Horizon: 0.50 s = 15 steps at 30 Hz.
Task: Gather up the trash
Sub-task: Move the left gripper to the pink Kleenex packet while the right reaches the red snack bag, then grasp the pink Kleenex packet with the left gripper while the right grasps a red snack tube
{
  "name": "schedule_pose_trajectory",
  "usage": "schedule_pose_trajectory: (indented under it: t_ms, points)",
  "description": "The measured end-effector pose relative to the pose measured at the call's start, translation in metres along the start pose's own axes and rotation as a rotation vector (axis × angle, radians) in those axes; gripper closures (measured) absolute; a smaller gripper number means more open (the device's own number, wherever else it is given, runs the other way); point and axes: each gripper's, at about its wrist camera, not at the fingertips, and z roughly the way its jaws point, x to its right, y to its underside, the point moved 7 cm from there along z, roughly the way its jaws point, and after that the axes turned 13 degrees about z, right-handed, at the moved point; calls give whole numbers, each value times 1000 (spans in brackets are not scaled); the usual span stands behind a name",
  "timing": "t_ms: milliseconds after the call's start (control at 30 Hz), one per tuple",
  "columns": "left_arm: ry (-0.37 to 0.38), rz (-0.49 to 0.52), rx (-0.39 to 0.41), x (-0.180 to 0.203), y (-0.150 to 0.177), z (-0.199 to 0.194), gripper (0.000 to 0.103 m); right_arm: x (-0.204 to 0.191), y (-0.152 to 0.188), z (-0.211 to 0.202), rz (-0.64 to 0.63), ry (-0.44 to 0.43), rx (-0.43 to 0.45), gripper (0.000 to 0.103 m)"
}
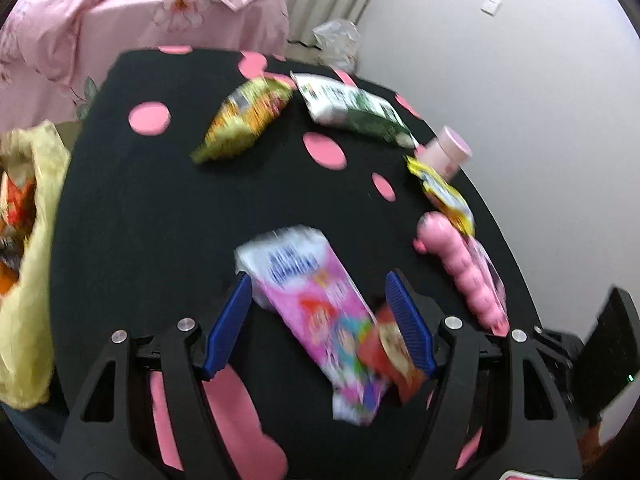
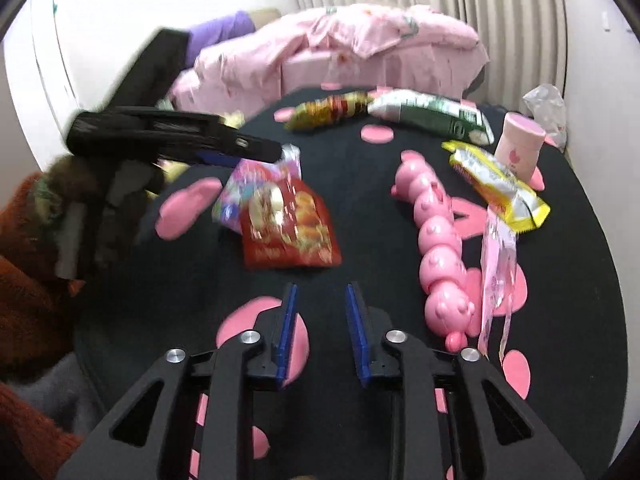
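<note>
My left gripper [image 1: 318, 286] is open, its blue fingers on either side of a pink and white snack packet [image 1: 316, 308] lying on the black table. A red packet [image 1: 394, 354] lies by the right finger. In the right wrist view the left gripper [image 2: 256, 152] hangs over the pink packet [image 2: 250, 184] and the red packet [image 2: 290, 226]. My right gripper [image 2: 320, 290] is open and empty, just short of the red packet. A yellow-green packet [image 1: 244, 120], a green and white packet [image 1: 356, 112] and a yellow packet [image 1: 442, 192] lie farther off.
A yellow bag [image 1: 28, 264] holding wrappers hangs at the table's left edge. A pink caterpillar toy [image 2: 438, 248], a pink cup [image 2: 520, 146] and a clear pink wrapper [image 2: 498, 276] lie on the right. A pink-covered bed [image 2: 340, 48] stands behind the table [image 1: 140, 220].
</note>
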Motion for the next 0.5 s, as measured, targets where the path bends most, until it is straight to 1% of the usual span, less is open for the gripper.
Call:
schedule_pose_trajectory:
  t_ms: [33, 100, 200, 233, 267, 333, 400, 433, 467, 500]
  points:
    - [-25, -2, 17, -5, -5, -2, 37, -4, -3, 1, -13, -19, 4, 39]
    - [-43, -14, 38, -13, -9, -8, 37, -16, -9, 8, -62, -65, -3, 39]
    - [-64, -30, 53, -24, -8, -20, 37, -32, -22, 29, -161, -65, -35, 39]
    - [-74, -35, 60, -29, -6, -26, 37, -36, -26, 35, -184, -74, -41, 39]
    - [-81, -41, 64, -32, -4, -30, 37, -42, -31, 42, -206, -100, -51, 39]
    - [-90, -53, 68, -40, 1, -38, 37, -45, -36, 54, -213, -111, -69, 39]
    - [-94, -73, 67, -48, 8, -44, 37, -41, -38, 70, -207, -106, -113, 39]
    - [-91, -83, 66, -50, 11, -45, 37, -37, -37, 75, -192, -94, -139, 40]
    - [-87, -89, 65, -51, 13, -47, 37, -33, -36, 78, -168, -91, -150, 50]
    - [-83, -93, 65, -51, 15, -47, 37, -31, -37, 76, -154, -87, -134, 57]
